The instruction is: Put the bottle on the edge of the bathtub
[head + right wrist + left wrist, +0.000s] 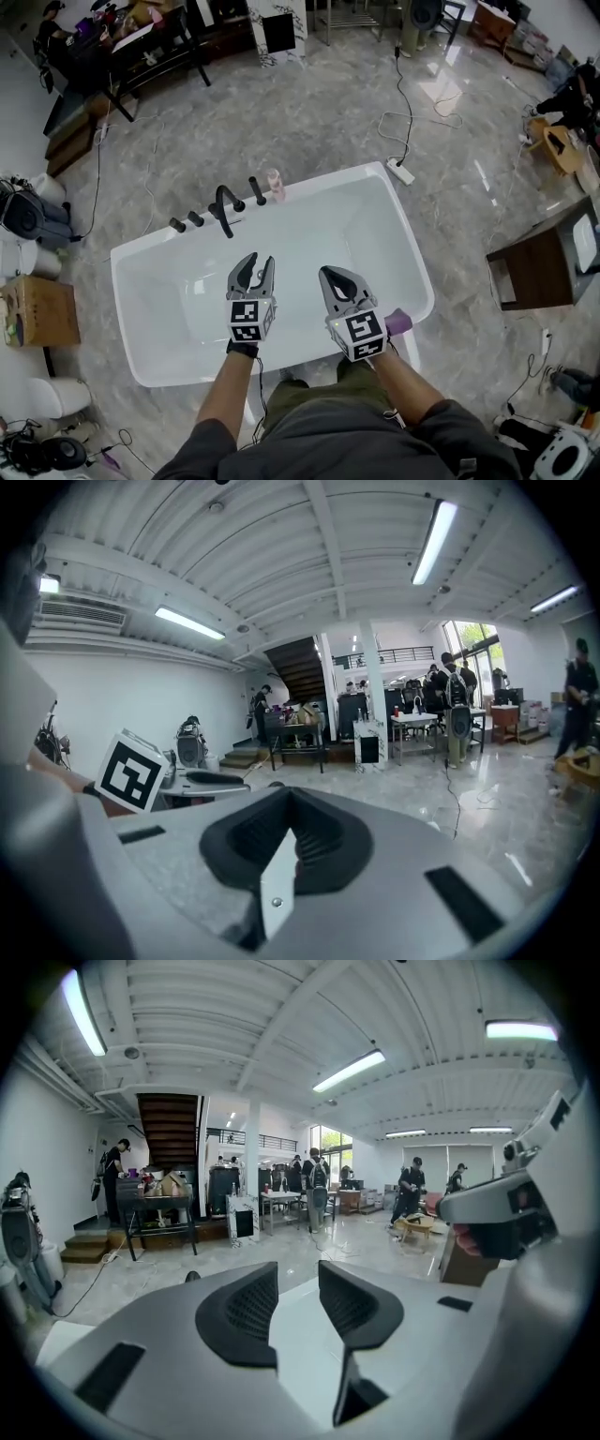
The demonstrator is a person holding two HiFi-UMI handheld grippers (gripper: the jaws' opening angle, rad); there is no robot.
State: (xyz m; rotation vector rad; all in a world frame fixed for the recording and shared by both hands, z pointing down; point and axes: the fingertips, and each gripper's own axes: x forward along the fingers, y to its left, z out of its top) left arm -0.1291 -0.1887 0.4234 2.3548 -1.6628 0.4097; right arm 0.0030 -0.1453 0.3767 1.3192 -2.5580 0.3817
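Observation:
A small pink bottle (273,185) stands upright on the far rim of the white bathtub (141,366), just right of the black tap handles. Both grippers hover over the tub's near half, well short of the bottle. My left gripper (254,271) is open, with a narrow gap between its dark pads (242,1312) and nothing in it. My right gripper (337,281) is shut, its jaws meeting with nothing between them, as the right gripper view (291,806) also shows. Both gripper views look out over the room and neither shows the bottle.
A black curved faucet (225,208) and several black knobs line the tub's far rim. A white power strip (401,172) with its cable lies on the marble floor behind. A dark wooden cabinet (539,267) stands right, a cardboard box (37,311) left.

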